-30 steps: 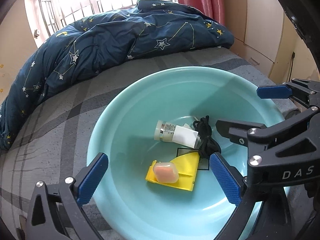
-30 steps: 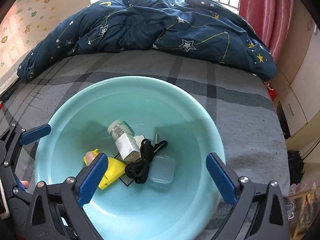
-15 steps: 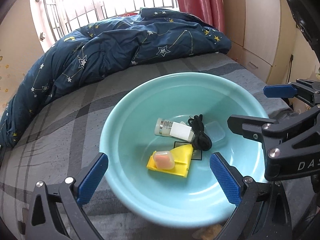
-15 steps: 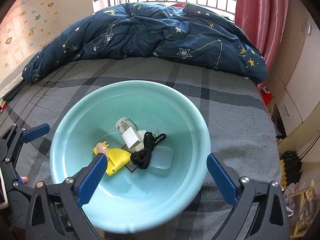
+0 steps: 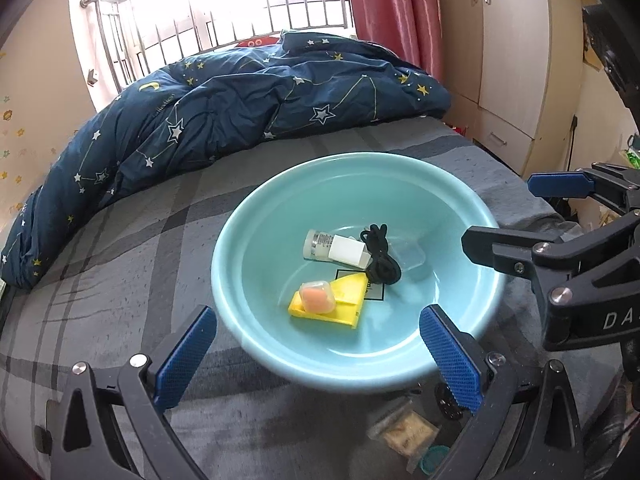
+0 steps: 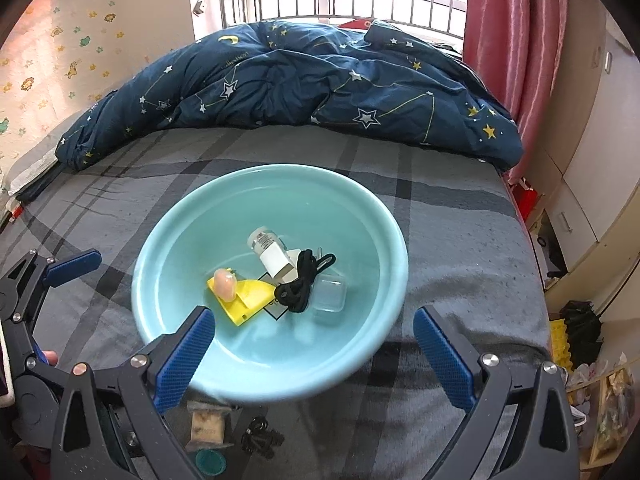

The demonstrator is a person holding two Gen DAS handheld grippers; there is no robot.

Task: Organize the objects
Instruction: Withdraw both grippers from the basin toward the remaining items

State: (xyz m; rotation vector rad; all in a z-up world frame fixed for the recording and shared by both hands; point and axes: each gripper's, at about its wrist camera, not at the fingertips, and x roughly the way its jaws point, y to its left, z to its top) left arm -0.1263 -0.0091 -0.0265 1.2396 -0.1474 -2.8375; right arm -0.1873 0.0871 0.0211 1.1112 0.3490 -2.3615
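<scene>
A teal basin point(image 5: 320, 208) point(image 6: 280, 184) rests on the grey plaid bed. It holds a small white bottle point(image 5: 320, 242) point(image 6: 264, 242), a coiled black cord point(image 5: 382, 260) point(image 6: 300, 284), a clear little box point(image 5: 410, 256) point(image 6: 330, 294), and a yellow plastic piece point(image 5: 348, 306) point(image 6: 250, 300). On the yellow piece lies an orange item in a clear case point(image 5: 318, 296) point(image 6: 224, 282). My left gripper point(image 5: 318, 360) hangs open over the basin's near rim. My right gripper point(image 6: 314, 358) point(image 5: 524, 216) is open too, just right of the left one, holding nothing.
A dark blue star-print duvet point(image 5: 240, 112) point(image 6: 300, 84) is bunched along the far side of the bed. Near the bed's front edge lie a tan packet point(image 5: 408, 432) point(image 6: 206, 424), a black item point(image 6: 260, 436) and a teal cap point(image 6: 210, 462). Cupboards point(image 5: 520, 60) stand on the right.
Both grippers have drawn back and upward from the basin, which now looks smaller. The small items at the bed's front edge have come into view. The basin's contents have not moved.
</scene>
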